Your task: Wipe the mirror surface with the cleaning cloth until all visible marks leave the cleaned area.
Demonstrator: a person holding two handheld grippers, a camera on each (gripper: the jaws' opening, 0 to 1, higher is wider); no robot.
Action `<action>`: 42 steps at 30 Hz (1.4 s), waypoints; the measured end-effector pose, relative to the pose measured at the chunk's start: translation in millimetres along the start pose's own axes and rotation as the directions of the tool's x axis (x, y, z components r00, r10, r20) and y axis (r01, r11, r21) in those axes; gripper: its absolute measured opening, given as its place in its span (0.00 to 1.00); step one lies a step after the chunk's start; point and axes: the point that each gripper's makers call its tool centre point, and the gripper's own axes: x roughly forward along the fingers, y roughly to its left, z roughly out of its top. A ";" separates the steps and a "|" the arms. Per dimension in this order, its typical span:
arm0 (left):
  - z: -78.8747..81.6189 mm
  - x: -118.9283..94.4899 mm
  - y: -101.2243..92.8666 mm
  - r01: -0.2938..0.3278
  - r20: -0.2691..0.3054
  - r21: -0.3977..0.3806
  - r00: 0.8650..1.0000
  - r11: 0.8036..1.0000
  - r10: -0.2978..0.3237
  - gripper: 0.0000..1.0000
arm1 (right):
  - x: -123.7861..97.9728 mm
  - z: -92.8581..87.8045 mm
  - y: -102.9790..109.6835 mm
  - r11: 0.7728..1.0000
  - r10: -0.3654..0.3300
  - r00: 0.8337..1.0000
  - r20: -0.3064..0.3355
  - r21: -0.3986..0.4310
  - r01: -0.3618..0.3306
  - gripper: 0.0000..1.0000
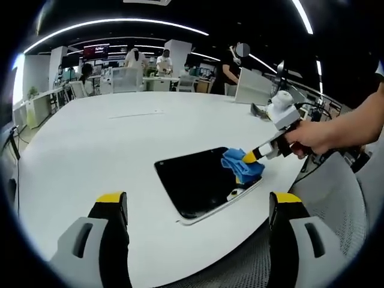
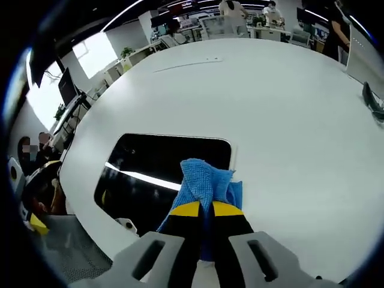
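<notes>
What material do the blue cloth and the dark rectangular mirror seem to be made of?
The blue cleaning cloth looks like soft woven microfibre: a fine grid texture and loose folds. The dark rectangular mirror looks like glossy glass: it reflects a sharp ceiling light strip. Its thin pale rim may be plastic or metal.

no text, label, brand or number is readable anywhere in either view.

You are working at a broad white surface [image 1: 120, 144] with a rounded edge; beyond its far edge stand desks [image 1: 153, 83] with people at them; long ceiling light strips [image 1: 114, 24] glow overhead; a bright window [image 2: 96, 54] lights one side; a grey mesh chair [image 1: 336, 198] sits by the near edge.
</notes>
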 end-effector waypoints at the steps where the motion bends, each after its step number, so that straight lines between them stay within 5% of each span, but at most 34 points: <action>1: -0.4 -0.1 -0.2 0.000 -0.001 -0.001 1.000 1.000 0.000 0.98 | -0.5 -0.8 0.2 1.000 0.000 1.000 0.000 -0.001 0.000 0.00; 19: 2.4 0.2 0.6 -0.001 0.010 -0.011 1.000 1.000 0.001 0.97 | -15.8 -27.3 7.0 0.998 0.016 1.000 0.007 0.053 -0.016 0.00; 42: 1.5 1.2 4.2 -0.014 0.008 -0.021 1.000 1.000 0.015 0.99 | -11.8 -25.0 17.2 0.991 0.009 1.000 0.000 0.135 -0.009 0.00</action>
